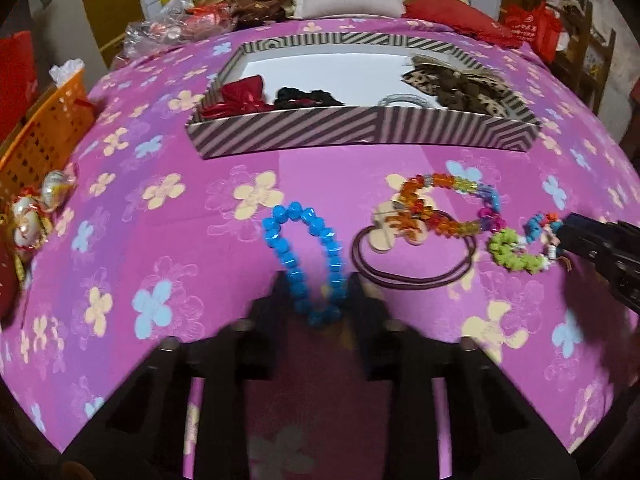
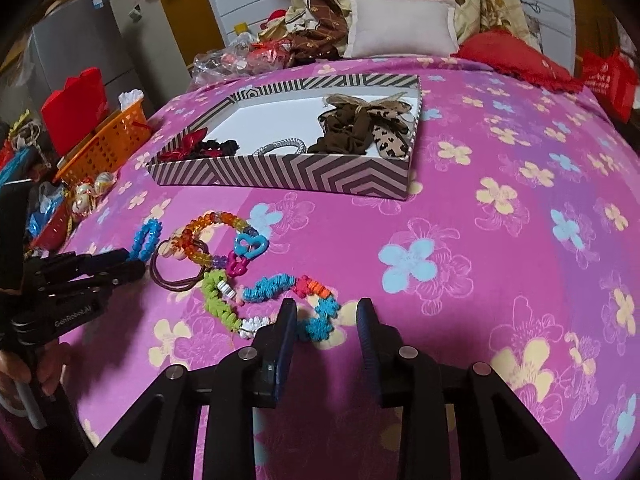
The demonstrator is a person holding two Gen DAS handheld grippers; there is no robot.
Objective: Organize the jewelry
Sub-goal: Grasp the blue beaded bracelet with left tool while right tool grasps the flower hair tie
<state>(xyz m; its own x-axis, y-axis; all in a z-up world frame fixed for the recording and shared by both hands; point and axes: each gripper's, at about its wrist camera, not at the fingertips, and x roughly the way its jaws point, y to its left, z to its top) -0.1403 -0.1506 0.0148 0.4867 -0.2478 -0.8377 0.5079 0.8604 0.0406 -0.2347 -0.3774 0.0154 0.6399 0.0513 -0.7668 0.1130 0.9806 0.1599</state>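
left gripper [image 1: 314, 280]: jaws narrowed around the blue bead bracelet [image 1: 306, 256] on the purple floral cloth [image 1: 160, 240], contact blurred | right gripper [image 2: 326, 308]: jaws apart, left finger touching the multicolour flower bracelet [image 2: 276, 300], nothing clamped | striped box [image 1: 360, 128]: beyond both, holding hair ties

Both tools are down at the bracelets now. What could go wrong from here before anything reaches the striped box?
1. The left tool straddles both strands of the blue bead bracelet; a shallow pinch could slip off the round beads.
2. The rainbow bead bracelet lies over the brown hair tie, so lifting one may drag the other.
3. The right tool could drag the multicolour flower bracelet.
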